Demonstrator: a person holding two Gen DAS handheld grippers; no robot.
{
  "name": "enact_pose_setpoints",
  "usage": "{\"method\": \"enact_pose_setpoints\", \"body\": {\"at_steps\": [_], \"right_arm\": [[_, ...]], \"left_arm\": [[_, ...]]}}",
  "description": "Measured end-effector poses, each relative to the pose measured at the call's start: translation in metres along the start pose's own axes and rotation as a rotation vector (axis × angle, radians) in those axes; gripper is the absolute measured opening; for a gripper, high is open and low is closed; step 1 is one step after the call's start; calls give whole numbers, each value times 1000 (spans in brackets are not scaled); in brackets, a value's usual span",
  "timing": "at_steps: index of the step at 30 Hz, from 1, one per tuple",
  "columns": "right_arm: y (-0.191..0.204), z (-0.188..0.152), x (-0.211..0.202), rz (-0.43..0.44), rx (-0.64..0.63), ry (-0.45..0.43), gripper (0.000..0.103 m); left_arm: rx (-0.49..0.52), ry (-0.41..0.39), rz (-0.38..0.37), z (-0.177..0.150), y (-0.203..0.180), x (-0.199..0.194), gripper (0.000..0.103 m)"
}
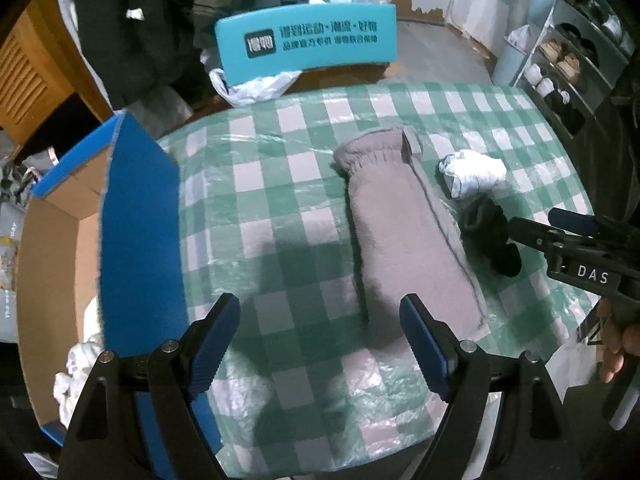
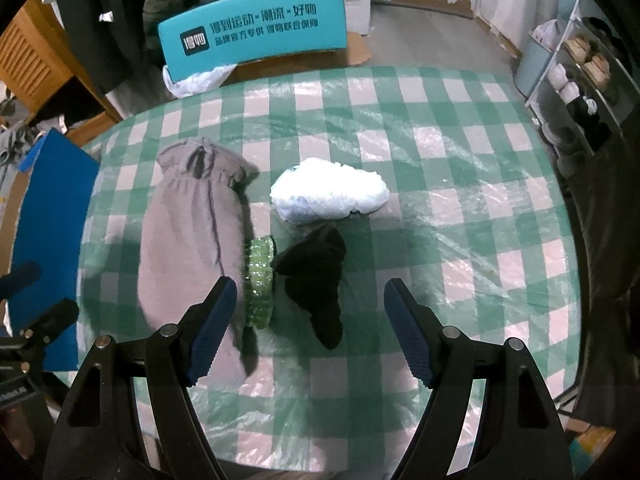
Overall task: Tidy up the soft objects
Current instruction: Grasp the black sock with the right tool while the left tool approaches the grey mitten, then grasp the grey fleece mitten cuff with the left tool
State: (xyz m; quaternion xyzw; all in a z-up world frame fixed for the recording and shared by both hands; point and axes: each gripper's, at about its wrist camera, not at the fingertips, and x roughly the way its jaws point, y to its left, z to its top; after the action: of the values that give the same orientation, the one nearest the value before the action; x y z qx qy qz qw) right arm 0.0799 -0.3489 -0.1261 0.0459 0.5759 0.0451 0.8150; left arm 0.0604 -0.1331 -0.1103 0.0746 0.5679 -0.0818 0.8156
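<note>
A long grey fleece piece (image 1: 404,236) with a gathered cuff lies on the green-checked table (image 1: 280,208); it also shows in the right wrist view (image 2: 188,240). Beside it lie a black sock (image 2: 316,280), a white bundle (image 2: 328,194) and a green beaded ring (image 2: 260,280). The black sock (image 1: 490,236) and white bundle (image 1: 472,174) show in the left wrist view too. My left gripper (image 1: 320,344) is open and empty, at the grey piece's near end. My right gripper (image 2: 308,328) is open, just above the black sock, and shows in the left wrist view (image 1: 536,224).
An open cardboard box with blue flaps (image 1: 136,232) stands at the table's left edge, with white soft items (image 1: 76,368) inside. A teal printed box (image 1: 308,40) stands beyond the far edge. A shoe rack (image 2: 580,80) is at the right.
</note>
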Motion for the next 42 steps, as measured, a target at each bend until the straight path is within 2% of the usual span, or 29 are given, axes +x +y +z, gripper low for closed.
{"method": "enact_pose_setpoints", "body": {"at_steps": [9,17,20,22,24,37,42], "right_arm": [[-5,1,37,17,4,52,77],[-13,-3,59,16,16,72,76],[-14,-3,62,29,15,78,65],[-13,-3,63,36,12,81,49],[-13,-2,64,36,7,82,41],[-25,8,38,83,64,19,39],[-25,14,29,88,67,0,39]], "left_arm": [[-23,66,-33,8,-9,35,83],[-64,85,-66,18,-10,50,83],[-70,88,-79,22,-12,54,83],[-80,75,-115,25,-12,56,83],[-91,70,-132,27,-13,58,84],[-133,68,-159,50,-20,76,87],[-182,91,-182,61,-21,89,87]]}}
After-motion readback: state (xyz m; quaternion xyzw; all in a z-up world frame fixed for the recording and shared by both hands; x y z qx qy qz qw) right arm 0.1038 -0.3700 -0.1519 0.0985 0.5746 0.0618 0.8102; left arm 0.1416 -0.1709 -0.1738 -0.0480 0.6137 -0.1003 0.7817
